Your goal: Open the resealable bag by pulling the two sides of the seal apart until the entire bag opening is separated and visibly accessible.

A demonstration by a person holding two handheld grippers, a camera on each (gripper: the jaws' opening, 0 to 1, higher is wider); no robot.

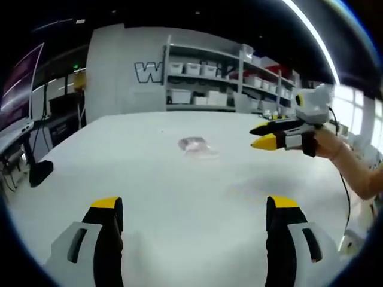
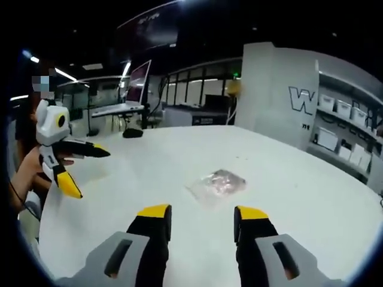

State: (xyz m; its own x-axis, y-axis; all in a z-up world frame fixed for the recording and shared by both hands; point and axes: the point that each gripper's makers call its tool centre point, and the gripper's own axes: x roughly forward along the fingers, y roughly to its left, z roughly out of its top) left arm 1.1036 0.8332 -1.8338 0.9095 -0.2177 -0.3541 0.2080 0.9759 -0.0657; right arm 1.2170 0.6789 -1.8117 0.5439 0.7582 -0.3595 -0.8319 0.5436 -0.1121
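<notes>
One bag (image 2: 216,184), two claws (image 2: 197,220) (image 1: 194,209)

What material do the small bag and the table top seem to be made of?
The resealable bag looks like thin clear plastic film: glossy, crinkled, with the table showing through; something pale pinkish lies inside, too blurred to name. The table has a smooth, matte white top, likely laminate or painted board, though the look leaves that open.

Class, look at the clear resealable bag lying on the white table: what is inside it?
Through the clear resealable bag a pale pinkish-grey mass shows, gathered toward one end. What it is cannot be told at this size. The bag lies flat on the white table, untouched.
</notes>
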